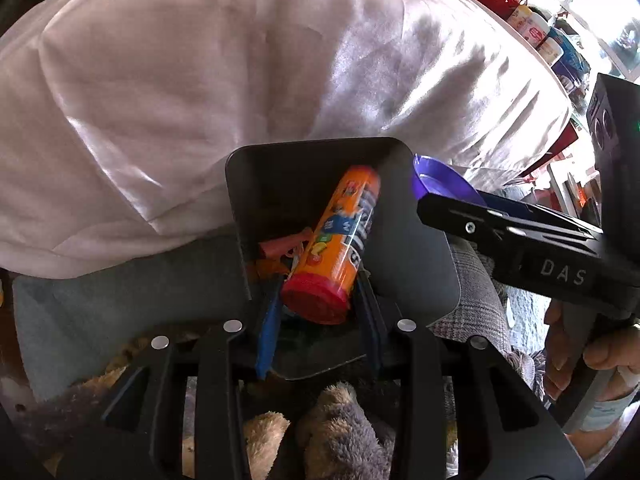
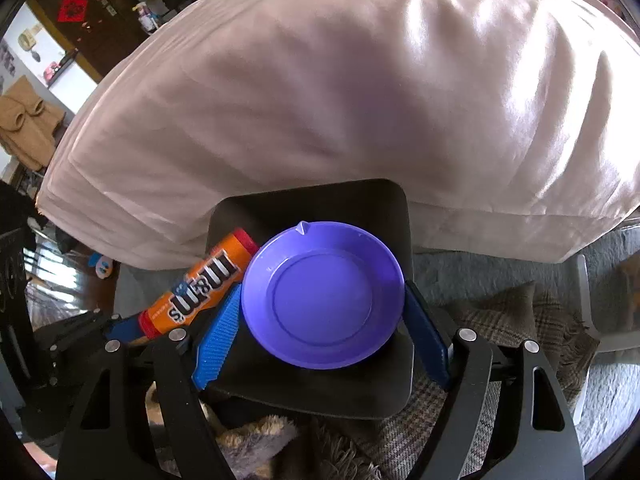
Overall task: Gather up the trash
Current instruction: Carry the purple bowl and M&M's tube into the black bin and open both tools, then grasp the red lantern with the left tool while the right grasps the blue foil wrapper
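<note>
A black bin (image 1: 308, 152) stands against a pink cushion, with orange and red wrappers (image 1: 280, 246) inside. My left gripper (image 1: 316, 308) is shut on an orange M&M's tube (image 1: 340, 240) with a red cap, held over the bin's near rim. The tube also shows in the right wrist view (image 2: 200, 284). My right gripper (image 2: 324, 312) is shut on a purple plastic plate (image 2: 324, 292) and holds it above the bin (image 2: 360, 196). In the left wrist view the plate (image 1: 444, 184) and right gripper (image 1: 452, 200) sit at the bin's right edge.
A large pink cushion (image 1: 240, 80) fills the space behind the bin. A plaid blanket (image 2: 500, 320) lies to the right. Plush toys (image 1: 336, 428) lie below the grippers. Shelves with jars (image 1: 548, 36) stand far right.
</note>
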